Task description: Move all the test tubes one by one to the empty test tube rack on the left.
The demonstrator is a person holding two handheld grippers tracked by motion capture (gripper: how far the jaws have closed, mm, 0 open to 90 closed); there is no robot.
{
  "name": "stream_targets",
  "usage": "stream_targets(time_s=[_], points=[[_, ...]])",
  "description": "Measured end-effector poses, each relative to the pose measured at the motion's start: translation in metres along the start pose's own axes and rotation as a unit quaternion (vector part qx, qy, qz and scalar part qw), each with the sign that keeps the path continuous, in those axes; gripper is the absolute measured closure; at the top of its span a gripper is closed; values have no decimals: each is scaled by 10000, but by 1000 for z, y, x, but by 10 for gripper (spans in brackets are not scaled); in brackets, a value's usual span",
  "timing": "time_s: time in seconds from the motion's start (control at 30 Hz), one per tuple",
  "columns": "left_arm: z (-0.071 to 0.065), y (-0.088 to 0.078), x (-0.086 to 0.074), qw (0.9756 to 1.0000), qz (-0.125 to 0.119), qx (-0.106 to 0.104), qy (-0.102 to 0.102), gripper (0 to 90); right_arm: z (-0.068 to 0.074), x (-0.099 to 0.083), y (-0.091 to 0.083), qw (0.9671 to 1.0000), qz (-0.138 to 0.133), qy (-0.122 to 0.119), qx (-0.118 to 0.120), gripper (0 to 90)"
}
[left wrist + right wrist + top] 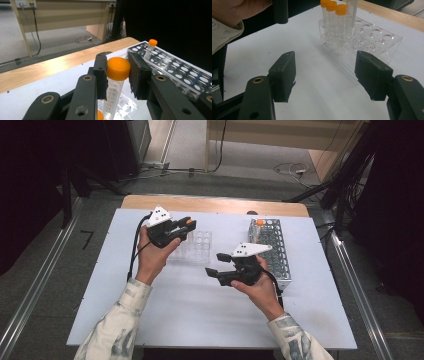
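Observation:
My left gripper (185,229) is shut on a clear graduated tube with an orange cap (118,68), pinched just below the cap. It holds the tube upright over the clear plastic rack (202,245). In the right gripper view the held tube (351,15) hangs beside three orange-capped tubes (332,15) that stand in the clear rack (377,37). My right gripper (214,263) stands open to the right of that rack, low over the white mat, with nothing between its pads (283,72).
A perforated metal rack (274,251) lies at the right of the mat with one orange-capped tube (260,223) standing at its far end. The white mat (175,315) covers a wooden table; its far wooden edge (210,204) shows. Cables lie on the floor beyond.

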State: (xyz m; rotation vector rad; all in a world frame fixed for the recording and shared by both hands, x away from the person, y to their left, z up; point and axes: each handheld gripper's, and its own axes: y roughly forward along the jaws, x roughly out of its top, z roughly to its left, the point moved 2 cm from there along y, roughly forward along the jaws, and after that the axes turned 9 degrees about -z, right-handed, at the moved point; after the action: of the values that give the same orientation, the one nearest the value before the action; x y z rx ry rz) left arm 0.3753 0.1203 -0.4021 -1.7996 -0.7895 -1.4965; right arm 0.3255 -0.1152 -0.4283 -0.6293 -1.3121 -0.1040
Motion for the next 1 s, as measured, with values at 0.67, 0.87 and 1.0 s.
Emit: stream_targets(time_s=[0.67,0.87,1.0], points=[[1,-1,-18,9998,184,39,59,704,0,-1,1,10000,-8,25,35,320],[0,-2,-20,9997,218,31,67,699,0,-2,2,10000,1,10,41,320],[-1,-1,-19,9998,197,1,8,630,0,-1,1,10000,-11,43,70,320]])
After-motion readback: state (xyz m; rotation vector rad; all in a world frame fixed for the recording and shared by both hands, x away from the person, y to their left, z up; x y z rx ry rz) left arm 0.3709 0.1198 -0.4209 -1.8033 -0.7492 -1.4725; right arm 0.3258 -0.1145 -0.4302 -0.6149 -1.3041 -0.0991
